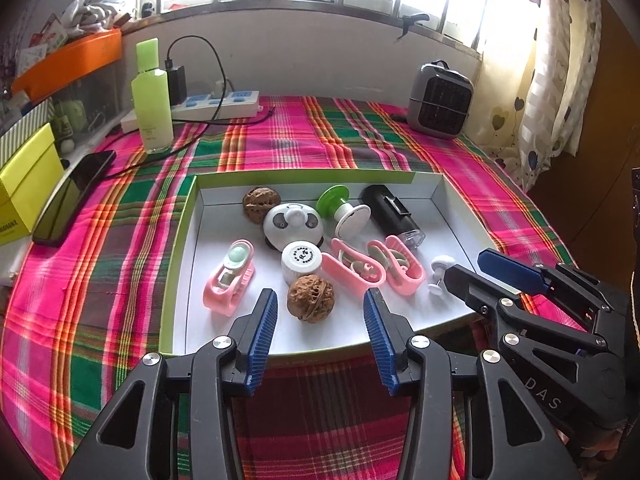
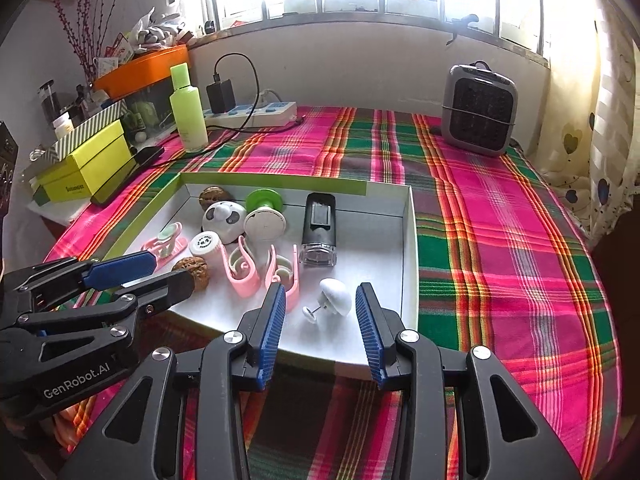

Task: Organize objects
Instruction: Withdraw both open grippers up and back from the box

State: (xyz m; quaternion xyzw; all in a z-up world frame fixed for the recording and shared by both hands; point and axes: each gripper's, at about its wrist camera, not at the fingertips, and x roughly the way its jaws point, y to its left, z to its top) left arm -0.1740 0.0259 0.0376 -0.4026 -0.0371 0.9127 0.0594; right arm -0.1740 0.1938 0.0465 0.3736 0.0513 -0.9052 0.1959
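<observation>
Setting: on a worktop (image 1: 320,140) draped in pink, green and orange plaid cloth, a shallow white tray (image 1: 316,178) with a green rim holds small household items.
Tray contents: two walnuts, one near (image 1: 311,298) and one far (image 1: 261,205); a panda-faced round gadget (image 1: 293,222); a white cap (image 1: 301,261); pink clips at left (image 1: 229,278) and centre (image 1: 376,268); a green-and-white suction knob (image 1: 345,210); a black device (image 1: 394,216); a white mushroom-shaped pin (image 2: 330,298) at the near right.
Left hand-held gripper (image 1: 320,322): jaws apart, empty, hovering tilted downward over the tray's near edge, with the near walnut lying just beyond and between the fingers.
Right hand-held gripper (image 2: 320,320): jaws apart, empty, angled down the same way, with the mushroom pin just beyond its fingers.
Risk, walnut: I judge the round shell could roll or squirt away if the pads close off-centre.
Risk, pin: its thin stem and small disc may slip or tip, knocking the neighbouring pink clip.
Risk, crowding: both tools work close together, so the fingers could collide or nudge the tray's light near wall.
</observation>
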